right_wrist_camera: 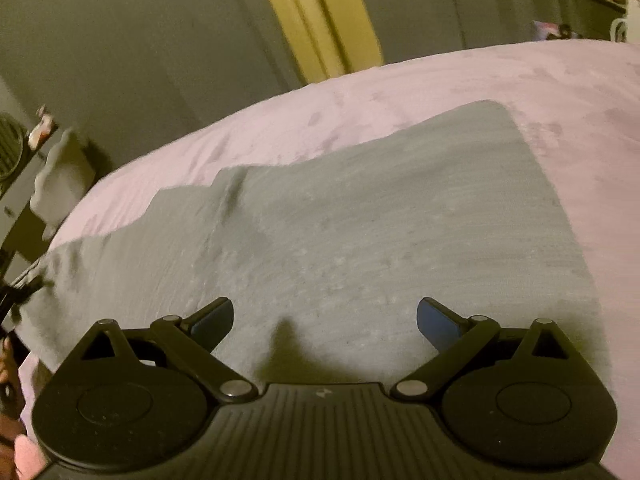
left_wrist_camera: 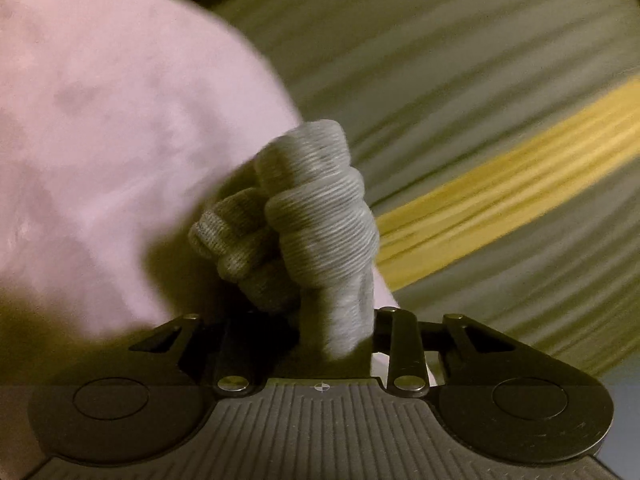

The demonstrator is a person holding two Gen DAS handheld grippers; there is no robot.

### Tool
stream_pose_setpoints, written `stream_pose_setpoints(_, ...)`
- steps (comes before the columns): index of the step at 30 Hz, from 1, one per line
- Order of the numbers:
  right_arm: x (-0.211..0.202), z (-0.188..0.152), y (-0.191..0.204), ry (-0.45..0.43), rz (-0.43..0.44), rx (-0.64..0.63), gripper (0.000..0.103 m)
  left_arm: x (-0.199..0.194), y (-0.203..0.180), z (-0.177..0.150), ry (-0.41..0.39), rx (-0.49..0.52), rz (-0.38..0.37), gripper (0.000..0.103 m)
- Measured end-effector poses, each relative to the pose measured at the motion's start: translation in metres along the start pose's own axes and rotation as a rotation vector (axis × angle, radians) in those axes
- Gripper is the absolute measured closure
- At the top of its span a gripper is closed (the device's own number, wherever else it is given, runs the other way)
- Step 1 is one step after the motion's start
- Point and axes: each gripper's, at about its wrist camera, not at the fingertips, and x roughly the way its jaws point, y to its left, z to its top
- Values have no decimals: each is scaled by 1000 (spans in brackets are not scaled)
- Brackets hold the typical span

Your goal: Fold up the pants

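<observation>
left gripper (left_wrist_camera: pixel 320 344) clamped on a bunched ribbed cuff of the grey knit pants (right_wrist_camera: pixel 340 240), which stretch lengthwise across the pink bedspread (right_wrist_camera: pixel 560 92) ahead of the empty, spread right gripper (right_wrist_camera: pixel 324 320).

Your workpiece is one pair of grey knit pants (right_wrist_camera: pixel 360 220), spread mostly flat across the pink bed cover (right_wrist_camera: pixel 540 80). One end lies square toward the far right; a raised crease crosses the fabric near the left. A ribbed grey edge of the pants (left_wrist_camera: pixel 320 208) is bunched into thick folds, gathered and lifted clear of the cover.
</observation>
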Motion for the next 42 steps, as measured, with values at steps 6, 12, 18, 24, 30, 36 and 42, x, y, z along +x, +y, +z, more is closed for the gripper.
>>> stream_pose_setpoints(6, -31, 12, -31, -91, -24, 69, 5, -12, -110, -25, 17, 333, -81, 71)
stream_pose_setpoints(12, -68, 27, -69, -219, -59, 173, 5, 4, -228, -115, 147, 623, -288, 71)
stream_pose_setpoints(18, -82, 27, -96, -232, -67, 230, 5, 50, -259, -250, 553, 867, -248, 42)
stream_pose_setpoints(24, -70, 18, -100, -138, 9, 241, 5, 27, -227, -250, 658, 757, -222, 18)
stream_pose_setpoints(30, -49, 12, -87, -44, 124, 277, 5, -6, -209, -170, 442, 532, -110, 6)
stream_pose_setpoints(36, -17, 10, -82, 75, 171, 274, 5, -15, -151, -111, 272, 292, 174, 6)
stream_pose_setpoints(42, -7, 12, -81, 83, 180, 264, 5, -10, -106, -97, 258, 156, 362, 6)
